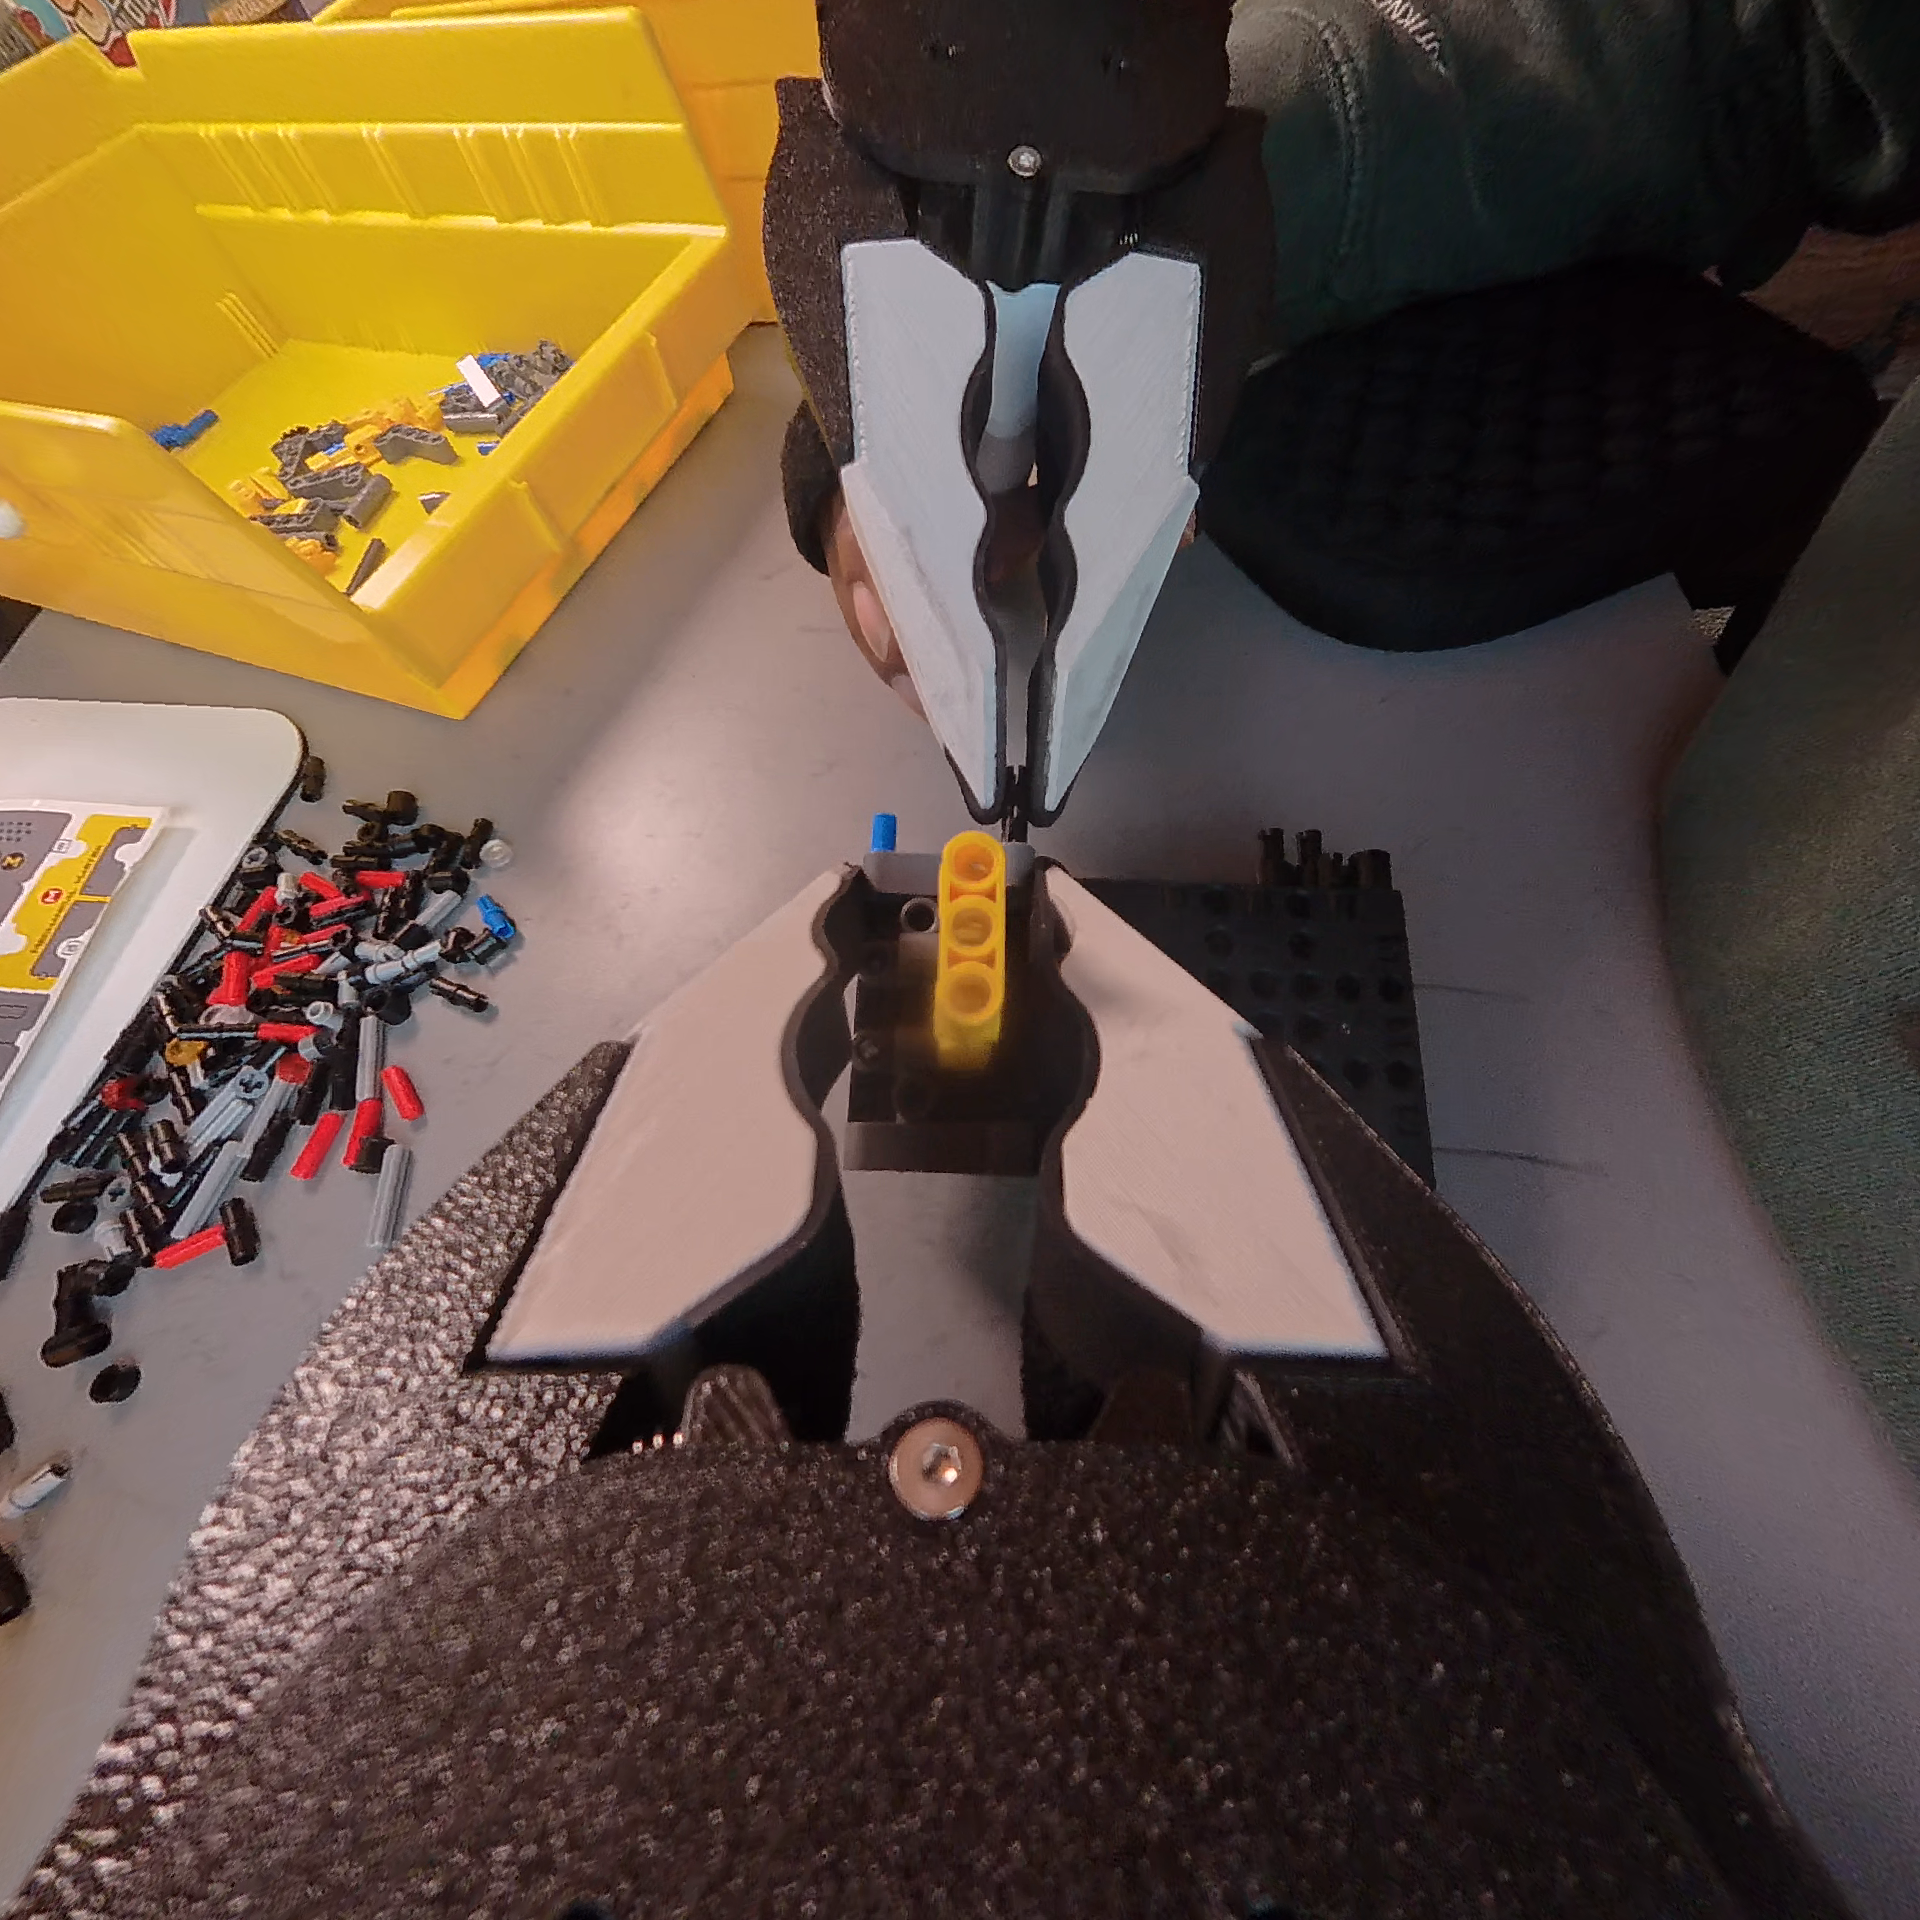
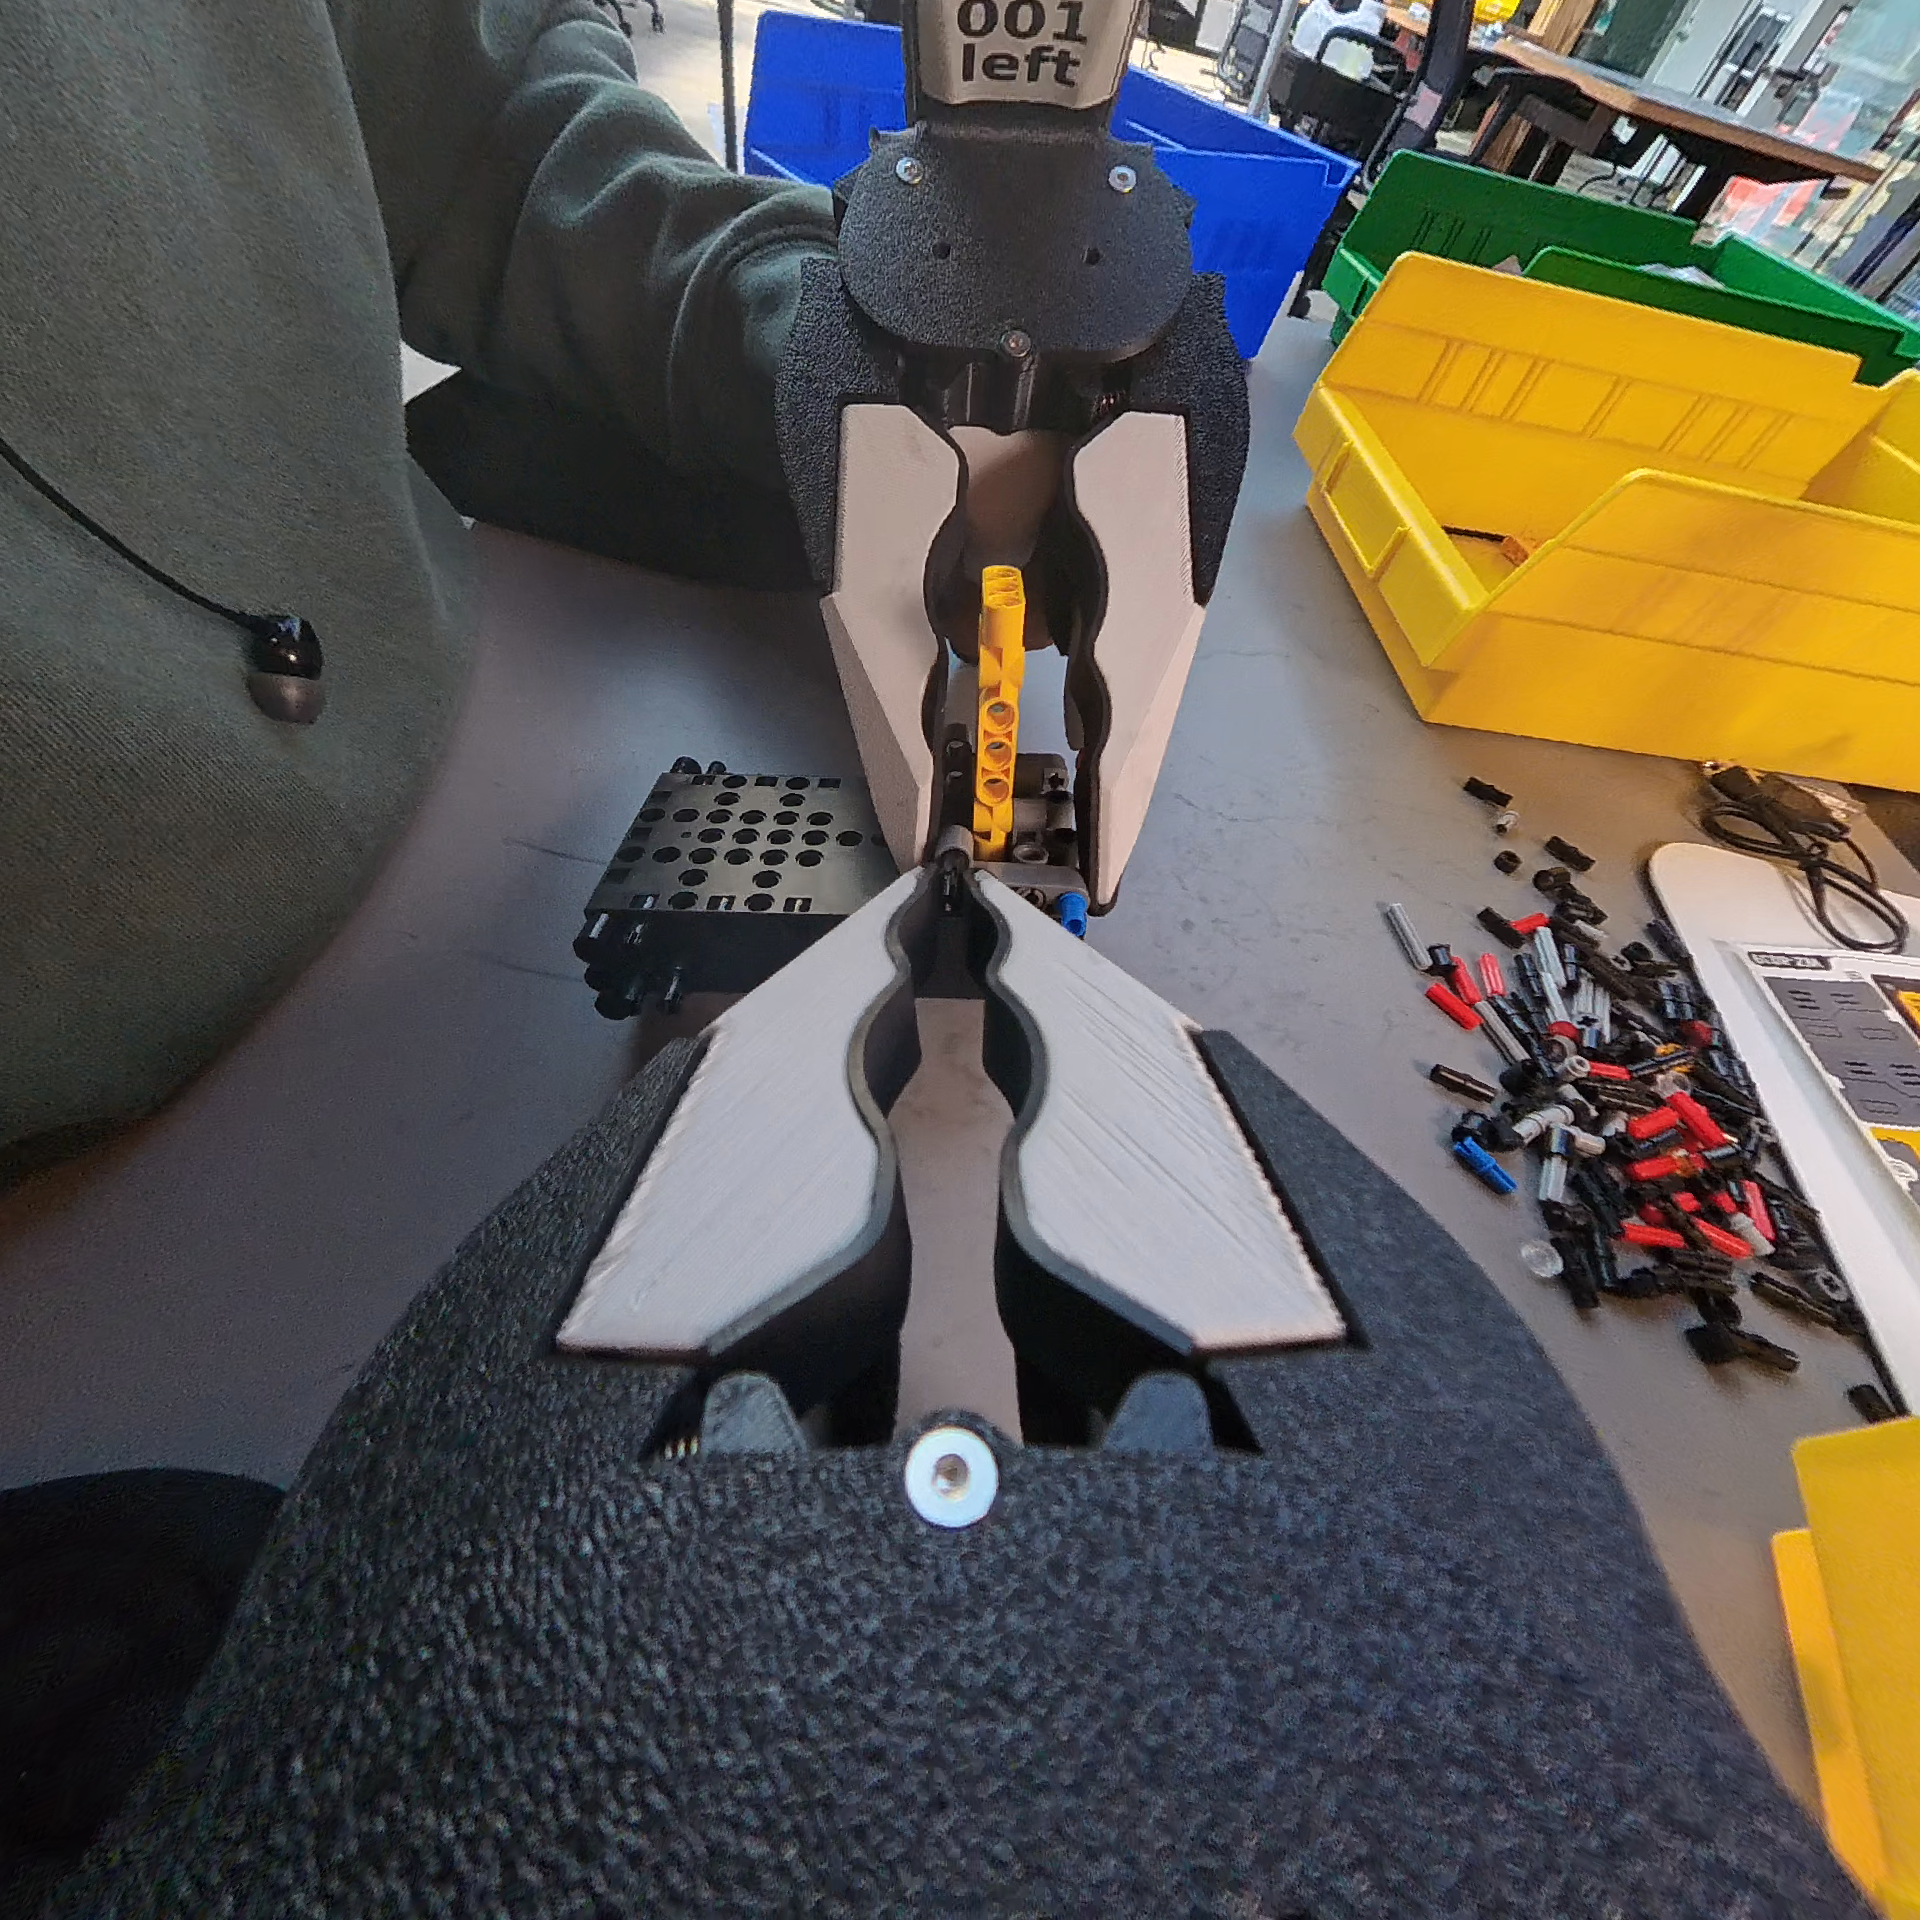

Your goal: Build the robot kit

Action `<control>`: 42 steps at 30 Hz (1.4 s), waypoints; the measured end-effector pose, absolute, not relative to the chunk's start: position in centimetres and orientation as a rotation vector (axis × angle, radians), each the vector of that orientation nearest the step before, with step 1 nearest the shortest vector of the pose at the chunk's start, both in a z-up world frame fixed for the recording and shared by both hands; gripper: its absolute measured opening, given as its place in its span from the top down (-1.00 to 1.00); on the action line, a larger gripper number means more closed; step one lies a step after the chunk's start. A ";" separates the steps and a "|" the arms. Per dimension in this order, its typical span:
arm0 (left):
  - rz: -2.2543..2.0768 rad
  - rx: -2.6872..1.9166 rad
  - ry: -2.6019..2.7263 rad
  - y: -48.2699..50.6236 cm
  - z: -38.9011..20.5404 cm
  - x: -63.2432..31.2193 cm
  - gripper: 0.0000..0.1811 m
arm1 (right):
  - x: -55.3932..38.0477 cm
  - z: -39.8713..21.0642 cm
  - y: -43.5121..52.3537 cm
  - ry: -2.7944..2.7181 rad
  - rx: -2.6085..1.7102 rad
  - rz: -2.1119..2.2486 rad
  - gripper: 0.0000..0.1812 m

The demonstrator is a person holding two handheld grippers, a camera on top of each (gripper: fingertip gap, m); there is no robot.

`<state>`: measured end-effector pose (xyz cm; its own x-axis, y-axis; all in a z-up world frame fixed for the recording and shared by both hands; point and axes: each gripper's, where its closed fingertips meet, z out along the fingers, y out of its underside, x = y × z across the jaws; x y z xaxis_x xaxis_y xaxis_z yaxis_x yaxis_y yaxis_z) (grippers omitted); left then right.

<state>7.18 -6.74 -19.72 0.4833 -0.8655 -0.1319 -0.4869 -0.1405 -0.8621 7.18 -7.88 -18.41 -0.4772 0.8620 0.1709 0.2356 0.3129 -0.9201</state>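
We find the left gripper (image 1: 951,883) clamped on a small black-and-grey brick assembly (image 1: 940,1039) that carries an upright yellow three-hole beam (image 1: 971,951) and a blue pin (image 1: 883,831) at its 10 o'clock. The right gripper (image 2: 951,883) stands narrow, pinching a thin black pin (image 2: 948,873) at the assembly's edge. A black perforated plate (image 2: 738,862) lies just beside. Loose red, black and grey pins (image 1: 260,1039) lie at 9 o'clock on the grey table (image 1: 644,748), a yellow bin (image 1: 343,343) at 11.
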 end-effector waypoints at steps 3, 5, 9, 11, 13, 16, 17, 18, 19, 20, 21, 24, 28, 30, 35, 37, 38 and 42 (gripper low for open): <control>-0.496 -1.789 1.160 -6.8 -19.9 7.2 0.68 | 7.2 -18.6 -7.9 -1.919 -0.971 1.168 0.96; -0.483 -1.787 1.158 -6.7 -19.8 7.1 0.68 | 7.1 -18.6 -7.9 -1.918 -0.970 1.172 0.96; -0.485 -1.800 1.153 -6.6 -19.9 6.8 0.68 | 6.8 -18.6 -7.8 -1.914 -0.969 1.157 0.96; -0.472 -1.809 1.155 -6.5 -20.1 6.5 0.66 | 6.5 -18.9 -7.6 -1.920 -0.971 1.122 0.96; -0.479 -1.815 1.151 -6.5 -20.3 6.4 0.66 | 6.4 -19.1 -7.6 -1.929 -0.975 1.109 0.96; -0.479 -1.827 1.151 -6.5 -20.5 6.3 0.66 | 6.3 -19.3 -7.6 -1.937 -0.978 1.088 0.96; -0.481 -1.832 1.150 -6.5 -20.5 6.2 0.66 | 6.2 -19.4 -7.6 -1.939 -0.980 1.083 0.96; -0.481 -1.838 1.147 -6.5 -20.6 6.2 0.68 | 6.2 -19.5 -7.5 -1.939 -0.983 1.075 0.96; -0.480 -1.846 1.143 -6.4 -20.7 6.1 0.68 | 6.1 -19.6 -7.5 -1.938 -0.988 1.063 0.96; -0.476 -1.852 1.139 -6.3 -20.8 5.9 0.68 | 6.0 -19.7 -7.3 -1.936 -0.990 1.042 0.96; -0.474 -1.860 1.137 -6.3 -20.9 5.8 0.68 | 5.9 -19.8 -7.3 -1.934 -0.987 1.018 0.96; -0.470 -1.889 1.140 -6.2 -21.4 5.6 0.68 | 5.7 -20.3 -7.2 -1.952 -0.985 0.976 0.96; -0.480 -1.926 1.123 -6.1 -21.8 5.5 0.68 | 5.6 -20.4 -7.1 -1.971 -0.993 0.998 0.96; -0.484 -1.939 1.118 -6.0 -21.9 5.4 0.68 | 5.5 -20.5 -7.0 -1.985 -0.994 1.004 0.96; -0.520 -1.908 1.094 -6.0 -21.2 5.3 0.67 | 5.3 -20.0 -7.0 -1.987 -0.971 1.069 0.96; -0.567 -1.861 1.046 -5.8 -19.9 5.2 0.68 | 5.2 -18.6 -6.9 -1.912 -0.977 1.172 0.97; -0.580 -1.841 1.031 -5.7 -19.5 5.1 0.68 | 5.0 -18.1 -6.8 -1.887 -0.978 1.201 0.96; -0.580 -1.794 1.006 -5.6 -18.7 4.9 0.67 | 4.7 -17.3 -6.7 -1.888 -0.956 1.178 0.96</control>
